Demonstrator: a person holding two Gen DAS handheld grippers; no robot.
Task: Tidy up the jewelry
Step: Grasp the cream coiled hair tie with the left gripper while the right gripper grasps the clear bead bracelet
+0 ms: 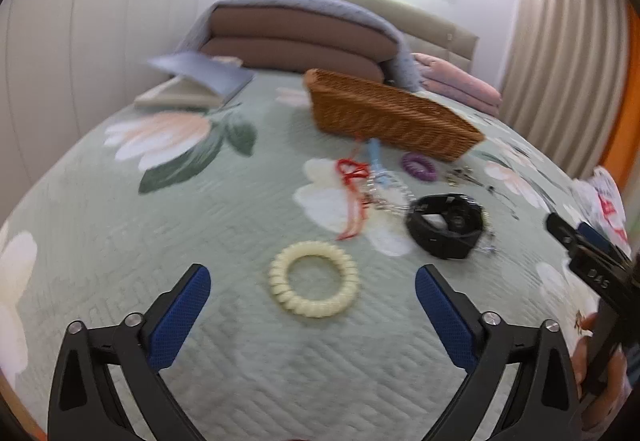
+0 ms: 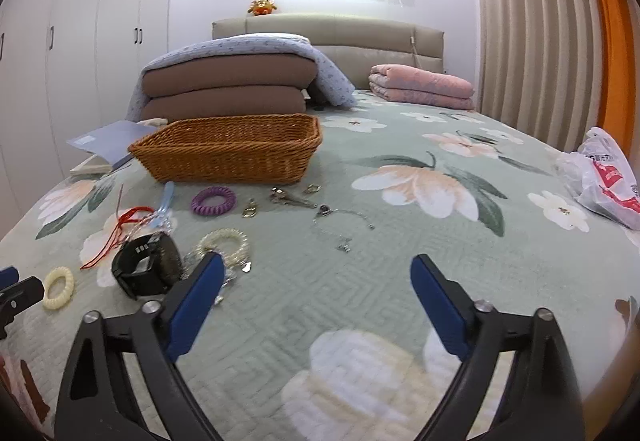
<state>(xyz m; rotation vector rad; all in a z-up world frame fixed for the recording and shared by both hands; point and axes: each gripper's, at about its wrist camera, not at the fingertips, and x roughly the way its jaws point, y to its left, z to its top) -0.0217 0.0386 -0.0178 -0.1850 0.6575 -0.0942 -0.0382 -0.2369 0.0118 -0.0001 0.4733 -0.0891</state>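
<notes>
Small pieces of jewelry lie scattered on the green quilted bedspread with its pink-and-white flower print (image 2: 360,281), all in a loose cluster just in front of the brown woven wicker basket (image 2: 228,151). That layout reads as a sorting job: the basket stands open-topped and, as far as its visible rim shows, ready to take the pieces, though its inside is hidden from both views.

The left tongs (image 1: 312,285) stand wide apart and hold nothing. They are lined up on the cream-coloured spiral coil hair ring (image 1: 313,279), which lies flat on the bedspread between the two blue pads, ahead of the tips and touching neither. This looks like the approach to a first pick, with the gap set wider than the ring so the pads can come down on either side.

The right tongs (image 2: 316,277) are also spread open and empty, held low over bare bedspread. Just beside their left pad (image 2: 196,297) lies a clear beaded bracelet (image 2: 224,243), and next to it the black wristwatch with a curled strap (image 2: 146,267).

Farther toward the basket sit a purple spiral coil hair ring (image 2: 213,200), a red cord (image 2: 116,233), a pale blue clip (image 2: 164,203), and several small metal clips and a thin chain (image 2: 340,221). A white and red plastic bag (image 2: 608,177) lies well apart at the right edge of the bed.
</notes>
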